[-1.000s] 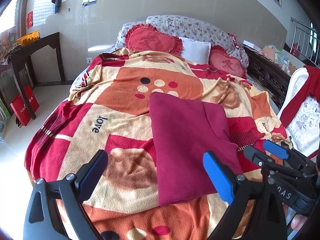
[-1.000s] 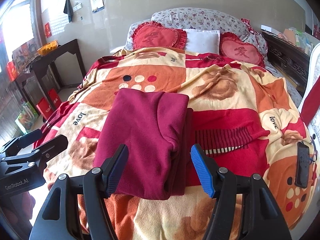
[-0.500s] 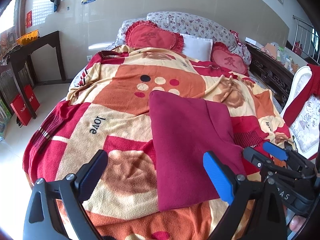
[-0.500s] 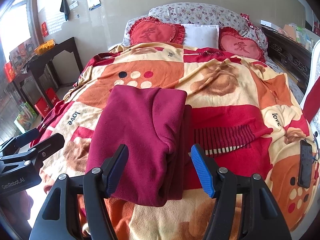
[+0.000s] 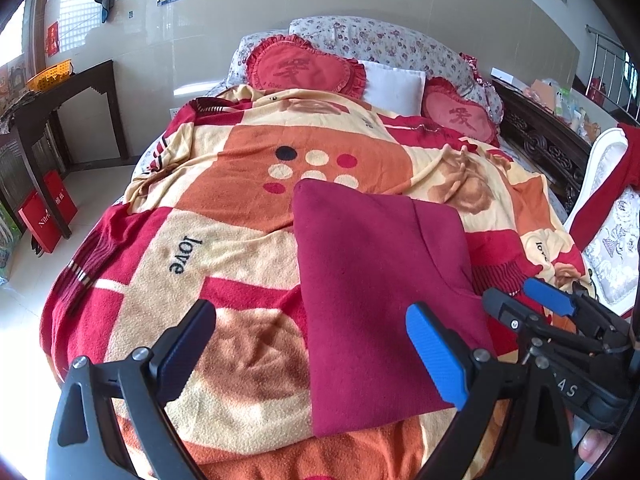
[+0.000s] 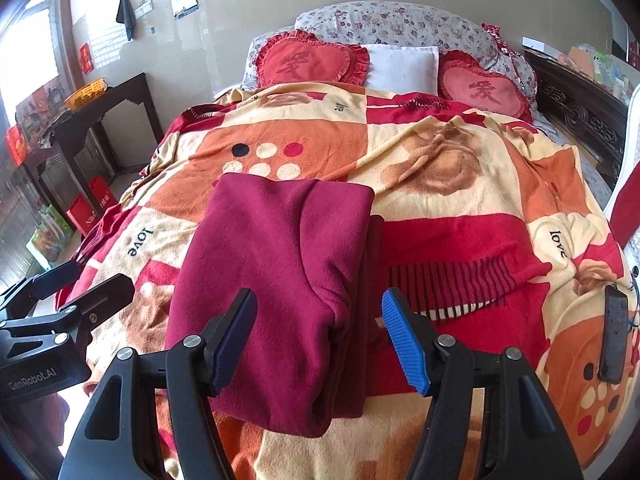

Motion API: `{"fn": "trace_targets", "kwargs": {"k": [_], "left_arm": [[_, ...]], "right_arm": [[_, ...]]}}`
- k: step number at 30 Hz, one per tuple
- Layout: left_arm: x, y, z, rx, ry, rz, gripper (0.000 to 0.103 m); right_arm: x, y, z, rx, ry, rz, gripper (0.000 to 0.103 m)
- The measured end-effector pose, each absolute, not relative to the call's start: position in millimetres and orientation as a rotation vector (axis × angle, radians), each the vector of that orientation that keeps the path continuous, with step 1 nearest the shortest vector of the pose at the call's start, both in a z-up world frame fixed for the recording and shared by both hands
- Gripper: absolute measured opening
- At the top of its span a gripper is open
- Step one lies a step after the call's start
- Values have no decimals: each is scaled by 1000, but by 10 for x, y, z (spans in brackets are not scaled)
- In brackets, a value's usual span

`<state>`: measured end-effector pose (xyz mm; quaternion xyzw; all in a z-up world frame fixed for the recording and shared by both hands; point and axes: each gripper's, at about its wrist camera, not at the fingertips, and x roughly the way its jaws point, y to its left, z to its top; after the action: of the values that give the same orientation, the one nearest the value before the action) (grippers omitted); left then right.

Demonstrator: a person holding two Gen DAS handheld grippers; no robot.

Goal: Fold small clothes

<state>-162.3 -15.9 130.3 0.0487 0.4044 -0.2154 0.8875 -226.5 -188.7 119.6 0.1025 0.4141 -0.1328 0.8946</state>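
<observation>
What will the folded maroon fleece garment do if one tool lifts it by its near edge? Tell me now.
The folded maroon fleece garment would probably droop and unfold: its stacked layers lie loose at the right side. It looks soft and light. On the fuzzy patterned blanket, it may drag rather than slide.

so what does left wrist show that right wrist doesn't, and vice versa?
Only left wrist: the white chair with a red cloth draped on it, a metal railing, and the right tongs, open, from the side.

Only right wrist: a dark phone lying on the blanket, the stacked layers along the garment's right edge, and the left tongs from the side.

Both: the folded maroon garment flat on the patterned blanket, two heart cushions, the white pillow, the dark side table. Neither tongs grips anything.
</observation>
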Motion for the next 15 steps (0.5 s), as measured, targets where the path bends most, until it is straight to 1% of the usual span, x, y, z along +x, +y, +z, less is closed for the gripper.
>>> {"fn": "trace_targets", "kwargs": {"k": [15], "left_arm": [[-1581,-187,1292,104,847,-448,98]], "right_arm": [[-2171,-1882,1190,209,863,-271,46]]}}
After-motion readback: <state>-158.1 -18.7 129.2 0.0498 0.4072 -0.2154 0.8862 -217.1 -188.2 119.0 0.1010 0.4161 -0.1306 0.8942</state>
